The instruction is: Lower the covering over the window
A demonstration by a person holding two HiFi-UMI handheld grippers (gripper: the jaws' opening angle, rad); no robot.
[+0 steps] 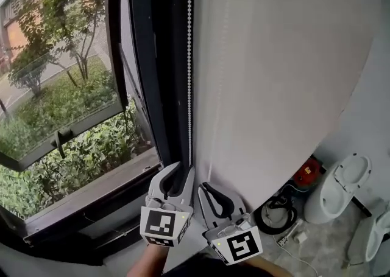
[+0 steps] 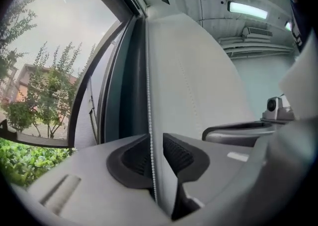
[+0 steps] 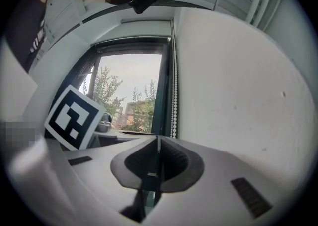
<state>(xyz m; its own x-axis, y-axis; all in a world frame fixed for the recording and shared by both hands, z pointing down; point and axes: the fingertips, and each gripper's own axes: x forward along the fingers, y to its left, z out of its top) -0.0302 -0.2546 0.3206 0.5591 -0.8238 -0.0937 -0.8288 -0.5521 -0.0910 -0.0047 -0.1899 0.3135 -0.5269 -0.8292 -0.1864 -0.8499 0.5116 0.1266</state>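
A white bead chain (image 1: 189, 56) hangs straight down along the dark window frame (image 1: 152, 75), beside a white wall (image 1: 274, 75). My left gripper (image 1: 180, 167) is at the chain's lower end. In the left gripper view the chain (image 2: 148, 96) runs between the parted jaws of the left gripper (image 2: 155, 139), with a gap at the pads. My right gripper (image 1: 208, 187) sits just right of it against the wall. Its jaws (image 3: 158, 141) meet with nothing seen between them, and the chain (image 3: 174, 108) hangs beyond them. No covering shows over the glass.
The window sash (image 1: 67, 129) stands tilted outward, with trees and shrubs outside. A dark sill (image 1: 91, 193) runs below it. On the floor at lower right are white sanitary fixtures (image 1: 338, 187), a red object (image 1: 308, 172) and a coiled cable (image 1: 277, 212).
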